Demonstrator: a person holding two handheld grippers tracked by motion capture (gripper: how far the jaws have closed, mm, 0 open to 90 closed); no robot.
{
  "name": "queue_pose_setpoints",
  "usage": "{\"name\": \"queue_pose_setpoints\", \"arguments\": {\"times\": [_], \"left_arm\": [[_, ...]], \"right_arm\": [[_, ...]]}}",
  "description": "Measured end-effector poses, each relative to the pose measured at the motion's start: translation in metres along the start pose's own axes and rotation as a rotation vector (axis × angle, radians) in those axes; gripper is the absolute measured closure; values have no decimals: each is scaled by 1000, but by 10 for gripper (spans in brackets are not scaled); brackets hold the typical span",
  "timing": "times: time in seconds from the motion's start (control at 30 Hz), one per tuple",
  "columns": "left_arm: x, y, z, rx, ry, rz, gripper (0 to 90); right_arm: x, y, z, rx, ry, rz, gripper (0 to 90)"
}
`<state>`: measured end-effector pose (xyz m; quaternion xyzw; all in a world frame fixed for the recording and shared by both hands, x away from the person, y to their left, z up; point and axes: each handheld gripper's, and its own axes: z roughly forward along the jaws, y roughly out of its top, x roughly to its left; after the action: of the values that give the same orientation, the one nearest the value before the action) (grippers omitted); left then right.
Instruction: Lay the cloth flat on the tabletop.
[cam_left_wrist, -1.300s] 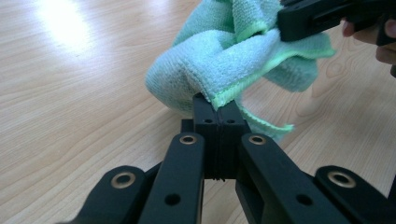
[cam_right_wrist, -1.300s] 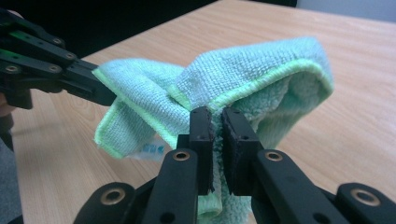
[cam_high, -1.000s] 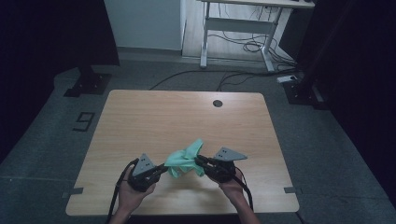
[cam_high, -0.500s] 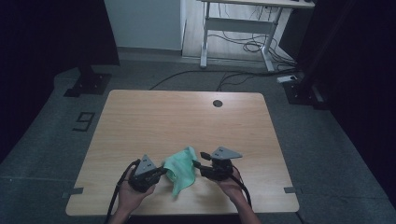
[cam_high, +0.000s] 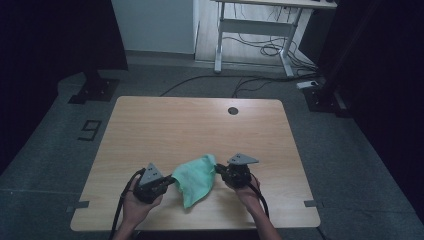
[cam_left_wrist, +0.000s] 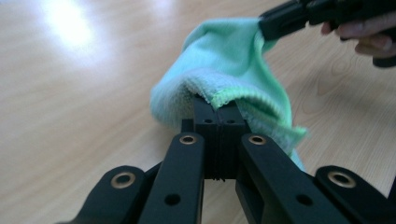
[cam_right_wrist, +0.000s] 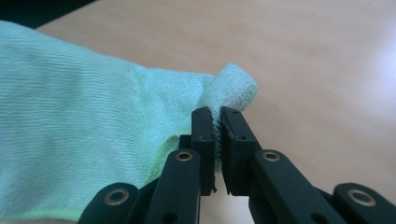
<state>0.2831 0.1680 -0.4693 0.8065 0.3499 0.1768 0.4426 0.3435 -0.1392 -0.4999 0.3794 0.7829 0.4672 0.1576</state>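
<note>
high view: green cloth (cam_high: 196, 178) lies near the front edge of the wooden table (cam_high: 170, 125), strung between the two grippers, with one loose end trailing toward the person. left gripper (cam_high: 167, 182) meets the cloth's left edge; right gripper (cam_high: 218, 169) meets its upper right corner. grey plates and hands cover the jaw tips from above, so the grip itself is hard to make out here. forearms are cut off by the bottom edge. floor beyond the table is dim; a second desk frame (cam_high: 252, 30) with cables stands at the back, its top cropped.

left gripper view: left gripper (cam_left_wrist: 217, 109) has its jaws clenched flat together on a hemmed fold of the green cloth (cam_left_wrist: 224, 60), which bunches over the tips and hides them. right gripper (cam_left_wrist: 266, 25) enters at the upper right, pinching the far corner; its body and the fingers behind it are cut off by the frame. cloth sags to the table between the two grips.

right gripper view: right gripper (cam_right_wrist: 218, 122) has just been closing and now grasps a small puckered corner of the green cloth (cam_right_wrist: 74, 130) between its ribbed pads, a thin strip of fabric showing in the gap. cloth runs off the left and bottom edges, so its far side is unseen.
</note>
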Motion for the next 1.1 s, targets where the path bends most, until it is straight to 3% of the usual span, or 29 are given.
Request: {"name": "queue_pose_setpoints", "arguments": {"times": [0.07, 0.17, 0.27, 0.37, 0.43, 0.53, 0.67, 0.83, 0.97, 1.1], "left_arm": [[5, 10, -12, -32, 22, 19, 895], [13, 23, -31, -91, 40, 7, 895], [17, 25, -39, -126, 51, 2, 895], [17, 12, -27, -79, 57, 4, 894], [19, -2, -10, -20, 28, -40, 893], [15, -17, 15, 77, 11, -38, 890], [9, -23, 26, 116, -4, -14, 886], [7, -27, 25, 116, -14, -24, 883], [5, -32, 25, 120, -24, -41, 882], [1, -33, 28, 128, -17, -36, 882]], "right_arm": [[-6, 11, -10, -44, -37, -29, 845], [-17, 34, -24, -110, -65, -18, 844], [-24, 48, -31, -154, -73, -28, 839], [-28, 44, -25, -141, -84, -44, 830], [-35, 34, -13, -88, -131, -63, 804], [-49, 17, 1, -6, -216, -42, 610], [-54, 9, -12, -74, -266, 43, 522], [-35, -2, -24, -75, -191, 37, 506], [-18, -16, -21, -36, -113, 68, 506], [0, -27, -13, -14, -28, 58, 484]]}}
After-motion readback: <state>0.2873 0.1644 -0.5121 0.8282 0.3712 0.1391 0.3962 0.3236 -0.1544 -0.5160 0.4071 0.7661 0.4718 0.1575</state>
